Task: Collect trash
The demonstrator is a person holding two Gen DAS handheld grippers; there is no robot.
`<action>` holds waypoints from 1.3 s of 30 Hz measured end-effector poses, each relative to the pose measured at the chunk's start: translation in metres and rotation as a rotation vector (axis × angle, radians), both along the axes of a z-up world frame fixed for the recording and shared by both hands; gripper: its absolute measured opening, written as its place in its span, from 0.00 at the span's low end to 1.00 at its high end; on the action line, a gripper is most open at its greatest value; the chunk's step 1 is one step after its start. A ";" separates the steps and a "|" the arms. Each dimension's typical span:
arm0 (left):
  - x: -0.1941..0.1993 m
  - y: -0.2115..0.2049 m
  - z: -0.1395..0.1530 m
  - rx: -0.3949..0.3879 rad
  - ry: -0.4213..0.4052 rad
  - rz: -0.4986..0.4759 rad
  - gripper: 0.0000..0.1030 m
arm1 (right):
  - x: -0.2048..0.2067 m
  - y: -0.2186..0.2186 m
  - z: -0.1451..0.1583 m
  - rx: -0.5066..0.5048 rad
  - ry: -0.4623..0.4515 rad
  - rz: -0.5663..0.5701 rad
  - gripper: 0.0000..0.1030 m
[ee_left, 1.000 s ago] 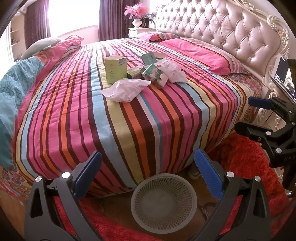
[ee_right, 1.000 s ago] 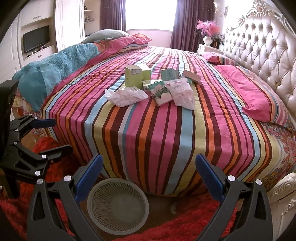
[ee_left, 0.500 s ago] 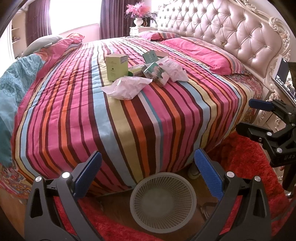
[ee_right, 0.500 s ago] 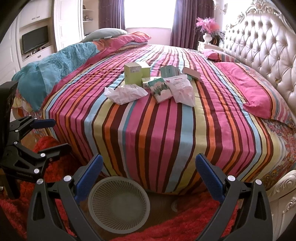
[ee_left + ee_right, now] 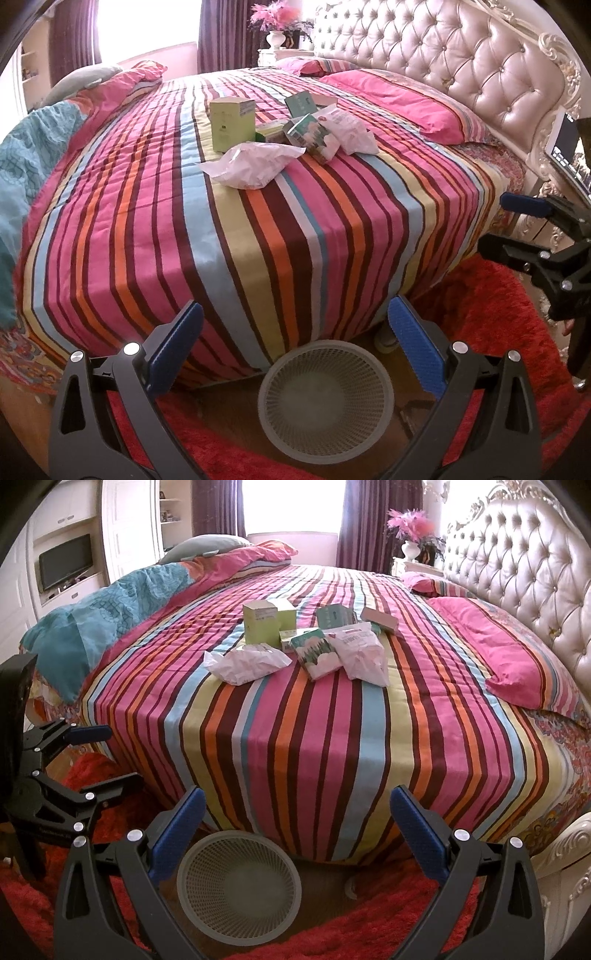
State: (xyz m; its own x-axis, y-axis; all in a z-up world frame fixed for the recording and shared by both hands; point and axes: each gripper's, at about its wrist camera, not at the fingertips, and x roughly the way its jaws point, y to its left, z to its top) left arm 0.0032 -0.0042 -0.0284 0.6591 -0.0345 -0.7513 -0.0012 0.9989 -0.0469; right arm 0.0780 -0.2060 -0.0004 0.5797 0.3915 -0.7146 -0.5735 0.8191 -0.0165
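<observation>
Trash lies in a cluster mid-bed: a crumpled pink-white bag (image 5: 255, 166) (image 5: 247, 662), a light green box (image 5: 232, 123) (image 5: 260, 622), a green-and-white packet (image 5: 314, 138) (image 5: 319, 657), a white pouch (image 5: 349, 129) (image 5: 364, 653) and a teal box (image 5: 301, 103) (image 5: 334, 616). A white mesh waste basket (image 5: 325, 391) (image 5: 238, 882) stands on the floor at the bed's foot. My left gripper (image 5: 295, 336) is open and empty above the basket. My right gripper (image 5: 297, 823) is open and empty beside it.
The striped bed (image 5: 258, 240) fills both views, with a tufted headboard (image 5: 461, 66) and pink pillows (image 5: 399, 99) on the right. A teal blanket (image 5: 110, 613) lies at the left. A red rug (image 5: 498, 314) covers the floor. A flat pink box (image 5: 378, 618) lies behind the pouch.
Both grippers have moved slightly forward and up toward the bed; the trash cluster looks a little nearer. Both stay open and empty.
</observation>
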 end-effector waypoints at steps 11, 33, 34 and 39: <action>0.016 0.007 -0.019 0.023 0.046 0.019 0.94 | 0.005 -0.008 -0.002 0.088 -0.089 -0.001 0.93; 0.078 0.026 -0.009 0.079 0.030 0.003 0.94 | 0.082 -0.003 0.002 0.075 -0.029 -0.057 0.93; 0.084 0.028 -0.006 0.084 0.023 0.004 0.94 | 0.087 -0.003 0.004 0.077 -0.034 -0.060 0.93; 0.110 0.040 0.003 0.066 -0.005 0.015 0.94 | 0.111 0.001 0.013 0.082 -0.051 -0.058 0.93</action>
State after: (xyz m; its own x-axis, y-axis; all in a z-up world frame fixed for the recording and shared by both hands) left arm 0.1130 0.0355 -0.0253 0.6632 0.0245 -0.7480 -0.0157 0.9997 0.0189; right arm 0.1891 -0.2055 0.0121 0.6381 0.4122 -0.6503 -0.5254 0.8506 0.0236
